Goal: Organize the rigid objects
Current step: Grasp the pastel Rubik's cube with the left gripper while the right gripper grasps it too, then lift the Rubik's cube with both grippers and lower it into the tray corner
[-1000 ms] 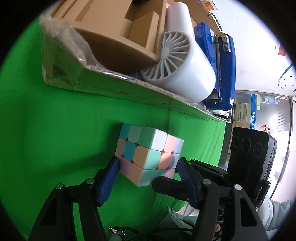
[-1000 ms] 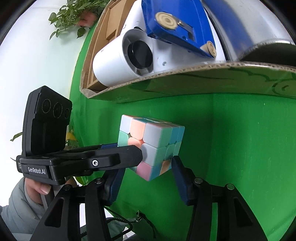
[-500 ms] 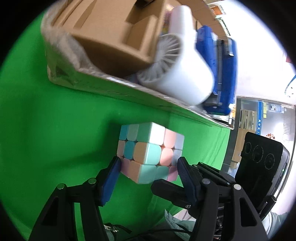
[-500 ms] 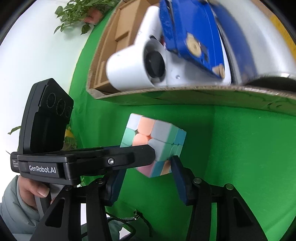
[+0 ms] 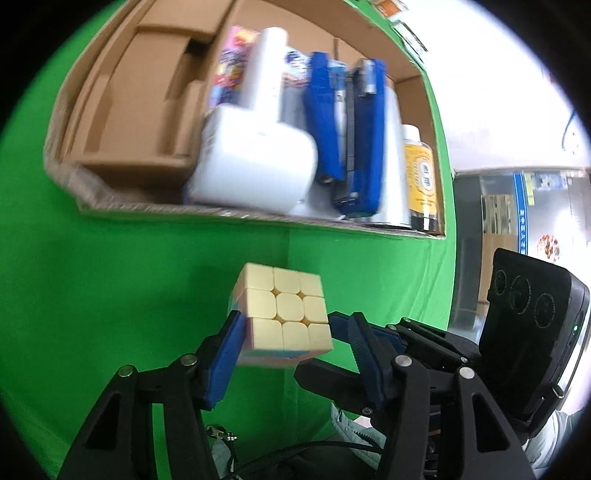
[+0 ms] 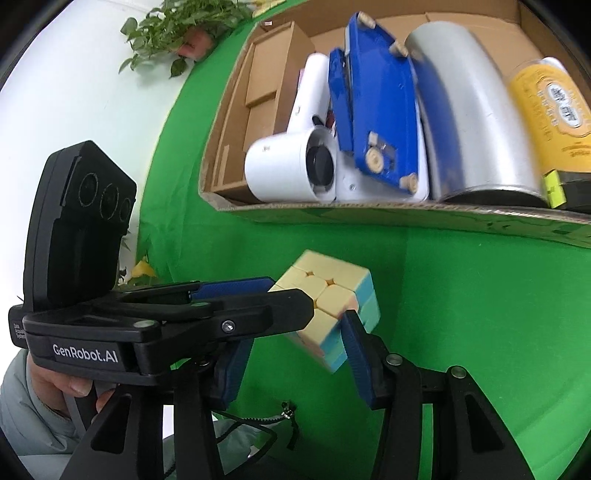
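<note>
A pastel puzzle cube point(image 5: 284, 314) with its pale yellow face up is held in the air between both grippers, above the green cloth. My left gripper point(image 5: 291, 347) is shut on it from the sides. My right gripper point(image 6: 295, 339) is shut on it too, crossing the left one; the cube point(image 6: 332, 295) shows between its blue pads. A cardboard box point(image 5: 122, 110) lies beyond, open side up; its near wall point(image 6: 406, 216) faces me.
In the box lie a white hair dryer point(image 5: 258, 155), a blue stapler point(image 5: 354, 136), a silver cylinder point(image 6: 469, 110), a yellow-labelled bottle point(image 6: 554, 107) and cardboard inserts. A potted plant point(image 6: 177, 33) stands at the far left. Green cloth point(image 6: 480, 332) covers the table.
Both grippers have lifted and tilted the cube, so its yellow face now shows. The view now looks down into the box from higher up.
</note>
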The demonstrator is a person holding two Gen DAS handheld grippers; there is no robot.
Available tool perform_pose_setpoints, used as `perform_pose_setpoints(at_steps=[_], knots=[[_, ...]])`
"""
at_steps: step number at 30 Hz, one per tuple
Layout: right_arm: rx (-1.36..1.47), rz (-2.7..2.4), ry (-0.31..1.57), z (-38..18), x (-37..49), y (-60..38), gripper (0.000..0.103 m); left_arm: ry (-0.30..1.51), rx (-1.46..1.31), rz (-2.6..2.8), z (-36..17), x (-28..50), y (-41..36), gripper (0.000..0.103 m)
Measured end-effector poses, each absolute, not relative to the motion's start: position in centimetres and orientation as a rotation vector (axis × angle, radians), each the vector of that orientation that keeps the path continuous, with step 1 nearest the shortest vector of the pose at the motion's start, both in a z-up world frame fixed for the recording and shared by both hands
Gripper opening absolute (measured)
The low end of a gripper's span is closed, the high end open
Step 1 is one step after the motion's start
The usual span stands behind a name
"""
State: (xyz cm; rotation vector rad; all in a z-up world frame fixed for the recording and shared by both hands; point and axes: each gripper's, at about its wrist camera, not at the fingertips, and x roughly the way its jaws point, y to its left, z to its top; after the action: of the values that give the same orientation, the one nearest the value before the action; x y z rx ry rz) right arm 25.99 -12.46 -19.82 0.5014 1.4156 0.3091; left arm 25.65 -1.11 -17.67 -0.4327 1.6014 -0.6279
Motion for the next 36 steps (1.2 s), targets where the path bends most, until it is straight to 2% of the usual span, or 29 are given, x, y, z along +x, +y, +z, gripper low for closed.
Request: perform_pose_setpoints(at_steps=[7,19,36], knots=[[0.529,0.288,1.354,-17.3,24.4,-15.4,0.048,1.584,-0.323,-0.674,-15.2,25.9,-4.2,0.056],[0.507,0.281,1.286,-13.1,22.5,-17.6,0.048,1.524,-0.307,-0.679,-13.6,24.8,-6.9,0.056],[0.349,0.383,1.168,-6.1,27.1,-12.7,0.049,1.323,-0.405,-0.596,-8.6,28.2,-2.8,0.056]])
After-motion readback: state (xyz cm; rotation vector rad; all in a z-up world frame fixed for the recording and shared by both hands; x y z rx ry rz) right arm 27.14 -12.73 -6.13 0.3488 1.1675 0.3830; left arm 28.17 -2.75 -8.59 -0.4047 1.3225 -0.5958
